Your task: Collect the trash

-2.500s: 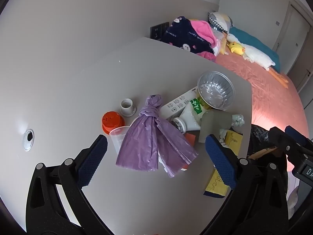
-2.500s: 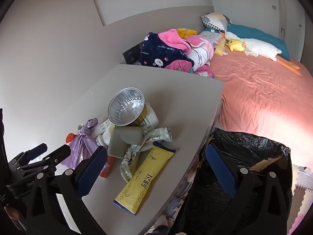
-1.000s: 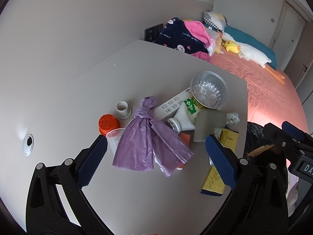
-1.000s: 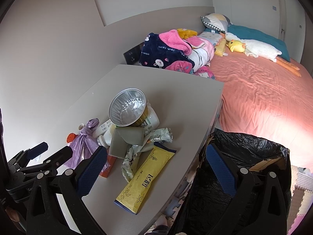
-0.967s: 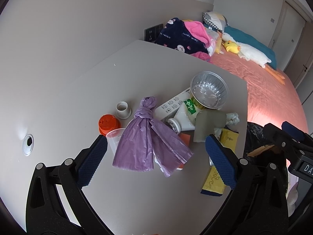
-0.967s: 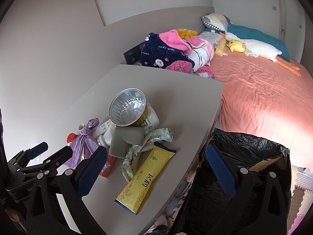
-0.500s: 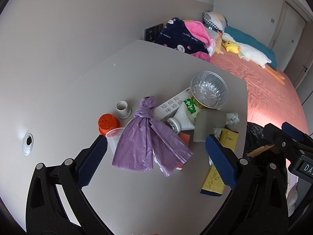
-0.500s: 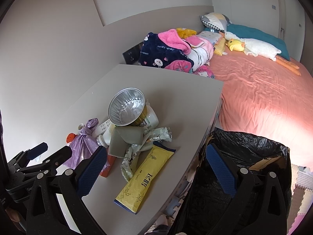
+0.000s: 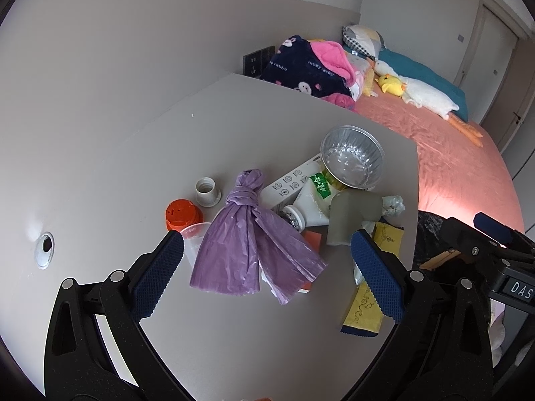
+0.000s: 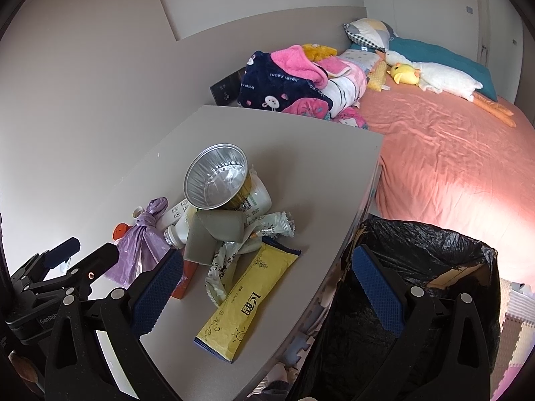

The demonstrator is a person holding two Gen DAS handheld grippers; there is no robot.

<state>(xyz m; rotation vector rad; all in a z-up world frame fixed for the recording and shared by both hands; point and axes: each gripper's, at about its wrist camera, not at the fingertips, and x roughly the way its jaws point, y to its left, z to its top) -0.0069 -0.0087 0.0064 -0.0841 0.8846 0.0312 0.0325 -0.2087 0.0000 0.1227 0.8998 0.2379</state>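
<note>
Trash [image 10: 234,227] crowds the table edge [image 10: 337,260], bin bag [image 10: 418,250] apparently just beside.

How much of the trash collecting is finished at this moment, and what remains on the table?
Little looks done: the black trash bag shows only what looks like cardboard inside. Nothing is in hand; the left hand-held gripper and right hand-held gripper are both open and empty. Left on the table: the purple bag, foil bowl, yellow wrapper, orange cap and more.
</note>
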